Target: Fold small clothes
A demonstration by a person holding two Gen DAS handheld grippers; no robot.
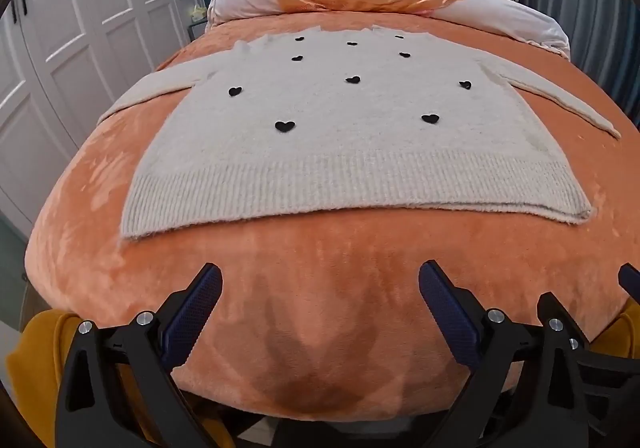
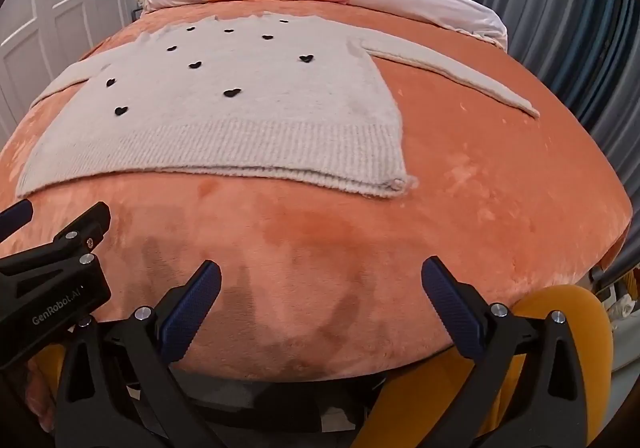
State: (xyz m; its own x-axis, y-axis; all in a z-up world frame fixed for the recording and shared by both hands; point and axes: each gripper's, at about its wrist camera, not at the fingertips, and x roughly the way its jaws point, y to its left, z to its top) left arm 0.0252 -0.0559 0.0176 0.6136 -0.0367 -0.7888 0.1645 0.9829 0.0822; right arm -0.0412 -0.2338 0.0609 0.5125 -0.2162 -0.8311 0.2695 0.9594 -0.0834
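A bed (image 1: 320,328) under an orange plush blanket (image 1: 100,183) fills both views. A pale grey sweater (image 1: 344,135) dotted with black hearts (image 1: 284,125) lies flat in the middle of it, sleeves spread, ribbed hem nearest. The left tongs (image 1: 320,312) and right tongs (image 2: 320,308) hover over the blanket short of the hem, both wide open and empty.

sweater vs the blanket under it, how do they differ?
The sweater is pale grey knit with black hearts and a ribbed hem; the blanket is plain orange plush. The sweater covers only the middle of the bed; the blanket spreads past it on every side. The sweater has sleeves angled outward; the blanket is one sheet. Both lie flat, untouched by either gripper.
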